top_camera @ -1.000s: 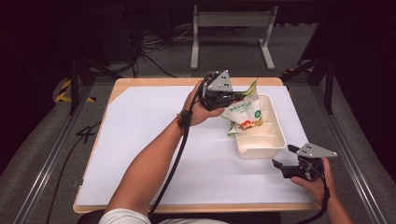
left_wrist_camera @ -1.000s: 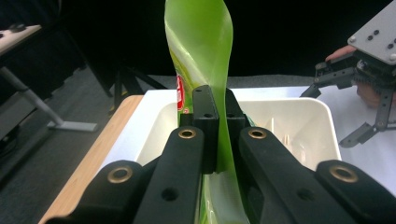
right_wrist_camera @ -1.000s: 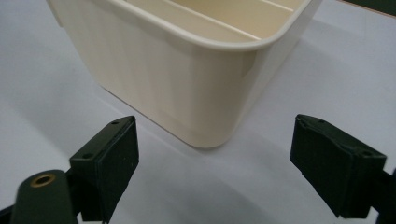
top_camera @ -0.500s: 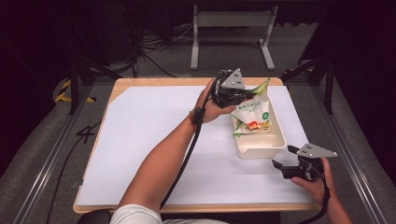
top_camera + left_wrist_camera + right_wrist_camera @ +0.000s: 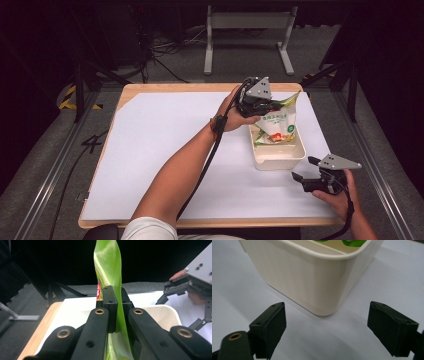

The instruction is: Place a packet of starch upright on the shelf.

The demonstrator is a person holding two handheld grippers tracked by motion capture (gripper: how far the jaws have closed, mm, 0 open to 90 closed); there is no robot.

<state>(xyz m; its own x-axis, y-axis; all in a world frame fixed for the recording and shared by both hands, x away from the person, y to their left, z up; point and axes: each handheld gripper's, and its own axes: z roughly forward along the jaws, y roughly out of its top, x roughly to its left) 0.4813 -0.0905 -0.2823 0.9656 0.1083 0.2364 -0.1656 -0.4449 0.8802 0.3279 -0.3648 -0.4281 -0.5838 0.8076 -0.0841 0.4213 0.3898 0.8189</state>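
1. While its lower end hangs inside the cream tub, the green snack bag is held by its top edge above the tub's far end.
2. Left hand-held gripper is clamped tight on the bag.
3. Right hand-held gripper rests wide apart on the white tabletop, just beside the tub's near corner.

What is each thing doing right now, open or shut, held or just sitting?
Left tool: shut on the snack bag's edge.
Snack bag: held, lower part inside the tub.
Tub: upright on the white mat, nothing gripping it.
Right tool: open, empty, near the tub's corner.
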